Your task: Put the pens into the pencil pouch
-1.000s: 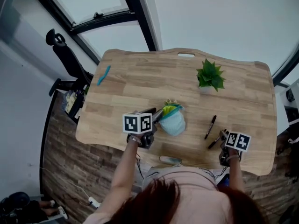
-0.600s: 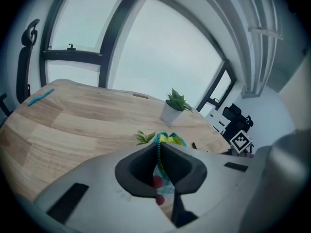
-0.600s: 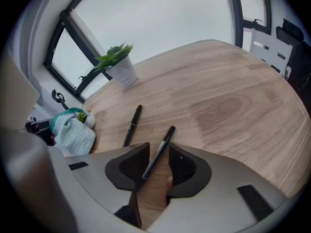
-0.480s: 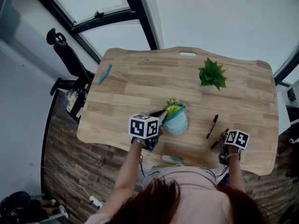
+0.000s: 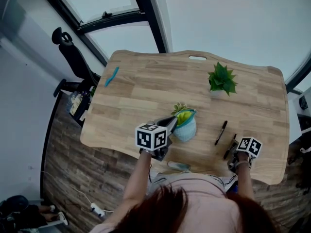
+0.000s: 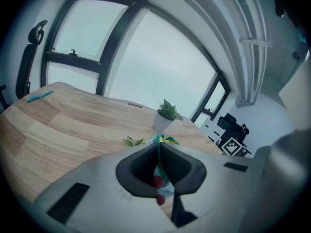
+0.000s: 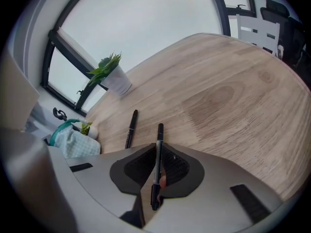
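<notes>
Since the earlier frames, both pairs of jaws have just been closing, and the pencil pouch (image 5: 186, 126) has been drawn from lying slumped to standing more upright. Far left, a slim teal object (image 5: 112, 76) lies near the corner of the wooden table (image 5: 146, 86), well apart from everything else; whether it is a pen cannot be told. Left of centre, the left gripper (image 5: 171, 123) has its jaws pressed nearly together on the pouch's teal zipper edge (image 6: 158, 152), holding the mouth up. The pouch, pale blue check with a teal rim, stands at the table's middle near the front edge, with a small leafy sprig (image 5: 180, 108) just behind it. Right of it, a loose black pen (image 5: 221, 132) lies flat on the wood. Farther back stands a potted plant (image 5: 222, 79). At far right, the right gripper (image 7: 158, 152) is clamped on a second black pen (image 7: 158, 144), which runs lengthwise between the pads, its tip pointing out over the table.
</notes>
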Available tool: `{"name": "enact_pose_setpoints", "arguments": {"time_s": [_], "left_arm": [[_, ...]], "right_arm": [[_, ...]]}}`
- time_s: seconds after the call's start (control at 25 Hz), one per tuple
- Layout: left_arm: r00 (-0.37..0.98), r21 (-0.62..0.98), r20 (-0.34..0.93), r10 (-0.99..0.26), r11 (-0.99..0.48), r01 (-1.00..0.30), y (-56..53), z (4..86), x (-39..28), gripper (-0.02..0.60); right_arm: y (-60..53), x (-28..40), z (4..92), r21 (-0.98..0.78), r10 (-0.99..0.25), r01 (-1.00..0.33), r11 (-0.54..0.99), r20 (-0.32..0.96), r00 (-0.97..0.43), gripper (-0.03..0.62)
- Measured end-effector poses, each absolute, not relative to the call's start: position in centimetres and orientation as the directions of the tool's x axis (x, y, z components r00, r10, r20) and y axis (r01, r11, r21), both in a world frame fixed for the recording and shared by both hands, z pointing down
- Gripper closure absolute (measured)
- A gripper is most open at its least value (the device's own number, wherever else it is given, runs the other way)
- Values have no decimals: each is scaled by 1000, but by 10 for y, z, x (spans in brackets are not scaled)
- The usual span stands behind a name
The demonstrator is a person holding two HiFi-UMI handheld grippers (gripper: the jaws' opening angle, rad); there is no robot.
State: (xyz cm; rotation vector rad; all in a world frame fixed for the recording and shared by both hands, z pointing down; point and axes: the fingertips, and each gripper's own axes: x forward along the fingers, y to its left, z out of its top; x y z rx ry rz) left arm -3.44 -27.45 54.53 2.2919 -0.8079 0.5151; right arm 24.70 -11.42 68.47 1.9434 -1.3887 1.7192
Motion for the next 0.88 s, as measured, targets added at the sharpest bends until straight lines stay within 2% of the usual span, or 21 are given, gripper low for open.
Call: {"name": "enact_pose_setpoints", "arguments": {"time_s": [0.32, 0.88], "left_arm": [[744, 448, 512, -429, -605, -658, -263, 536, -22, 569], [744, 478, 451, -493, -570, -668, -248, 522, -10, 569]], "right_arm": [[-126, 244, 662, -485, -584, -721, -496, 800, -137, 562], [-169, 231, 607, -541, -721, -780, -315, 671, -174, 562]]}}
